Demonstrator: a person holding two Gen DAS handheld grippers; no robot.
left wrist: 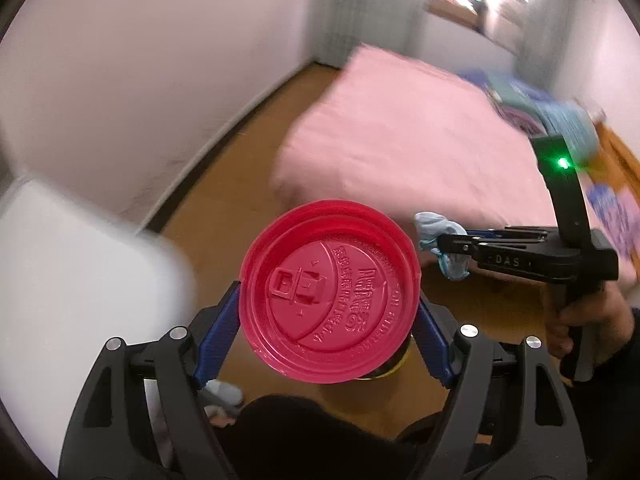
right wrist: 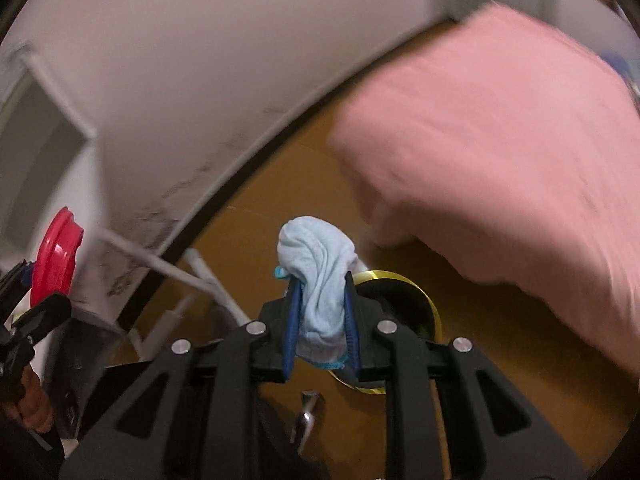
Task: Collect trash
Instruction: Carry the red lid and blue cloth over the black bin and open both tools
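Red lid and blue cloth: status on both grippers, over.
Left gripper shut on red lid. Right gripper shut on light-blue cloth. Yellow-rimmed bin below right fingers. Nothing blocking.

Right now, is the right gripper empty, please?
No, the right gripper has its blue fingers shut on a crumpled light-blue cloth.

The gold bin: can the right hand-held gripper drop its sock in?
Probably yes. The right hand-held gripper holds the sock just above the bin, with nothing between.

Red lid, embossed lettering; pale blue cloth; pink bed cover; brown wooden floor.
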